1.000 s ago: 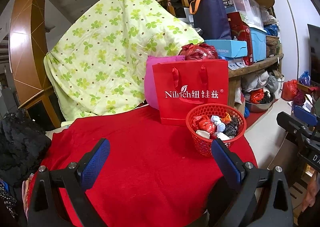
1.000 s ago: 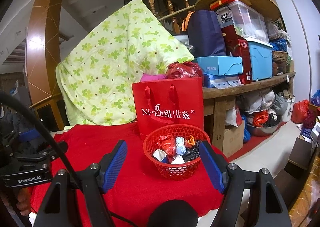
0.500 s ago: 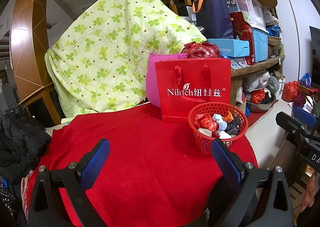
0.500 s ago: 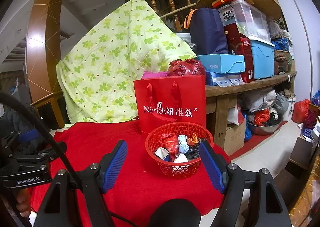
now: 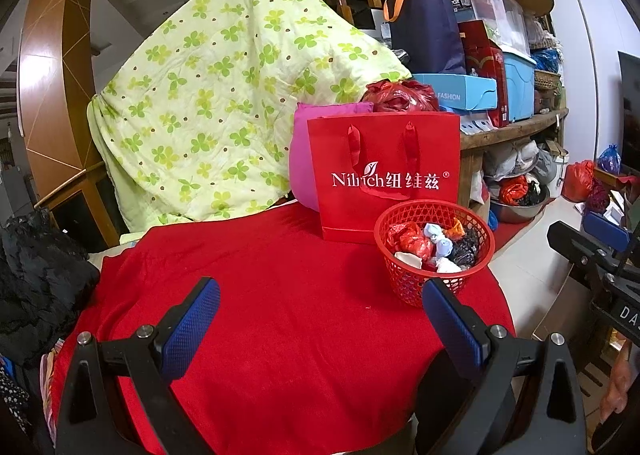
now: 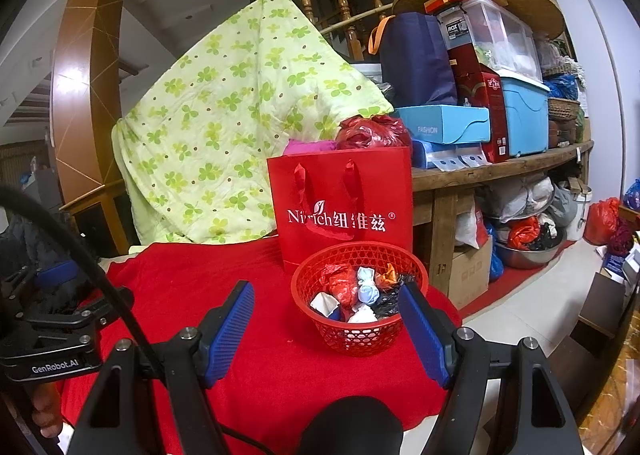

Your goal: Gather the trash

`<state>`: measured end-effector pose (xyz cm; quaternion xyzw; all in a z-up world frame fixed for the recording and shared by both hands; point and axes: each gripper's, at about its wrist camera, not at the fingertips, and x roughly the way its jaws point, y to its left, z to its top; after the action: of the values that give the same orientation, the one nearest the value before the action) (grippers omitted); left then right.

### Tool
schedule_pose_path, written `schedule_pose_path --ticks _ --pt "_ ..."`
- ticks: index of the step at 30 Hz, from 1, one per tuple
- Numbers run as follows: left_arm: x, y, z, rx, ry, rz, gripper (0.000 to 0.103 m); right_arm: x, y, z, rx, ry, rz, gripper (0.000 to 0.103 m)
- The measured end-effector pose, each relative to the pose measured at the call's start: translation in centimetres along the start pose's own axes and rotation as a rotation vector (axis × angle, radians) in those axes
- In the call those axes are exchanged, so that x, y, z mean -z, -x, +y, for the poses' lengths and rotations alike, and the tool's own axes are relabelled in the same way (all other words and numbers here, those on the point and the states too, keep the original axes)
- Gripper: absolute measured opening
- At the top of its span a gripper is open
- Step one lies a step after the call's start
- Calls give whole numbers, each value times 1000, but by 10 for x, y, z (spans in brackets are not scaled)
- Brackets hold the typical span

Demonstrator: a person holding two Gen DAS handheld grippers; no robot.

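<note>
1. Trash [image 6: 354, 293], a heap of crumpled wrappers & small bags (red, pale blue, white, black, orange), sits inside a red mesh basket [image 6: 356, 339] on a table under a red cloth [image 5: 280, 315]. Basket is near the table's right edge, just in front of a red paper gift bag [image 6: 340, 207] that stands upright.

2. Step in hand, as I judge it: collecting looks done or nearly so. No loose scrap shows on the cloth in either view.

3. Left gripper [image 5: 320, 315]: blue pads apart, nothing between them, over bare cloth w/ the basket off to its right.

4. Right gripper [image 6: 332, 319]: pads apart, nothing clamped; basket appears framed between them but beyond the tips, not touched.

5. Next move, my guess: either finish here or, if the basket goes elsewhere, take it by the rim. Thin mesh wall could flex, so a rim pinch needs care to keep it from tipping.

6. Orientation: basket is round, upright, mouth facing up, no long axis. Individual trash pieces are balled up; no clear direction to any.
</note>
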<state>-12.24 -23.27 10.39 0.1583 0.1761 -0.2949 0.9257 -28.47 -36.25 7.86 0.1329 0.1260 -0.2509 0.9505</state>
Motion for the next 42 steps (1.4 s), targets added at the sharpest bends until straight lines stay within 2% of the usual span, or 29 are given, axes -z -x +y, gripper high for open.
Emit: schedule_pose_path --ticks 42 --pt "13 -6 -2 11 3 16 101 3 -6 6 -5 4 10 78"
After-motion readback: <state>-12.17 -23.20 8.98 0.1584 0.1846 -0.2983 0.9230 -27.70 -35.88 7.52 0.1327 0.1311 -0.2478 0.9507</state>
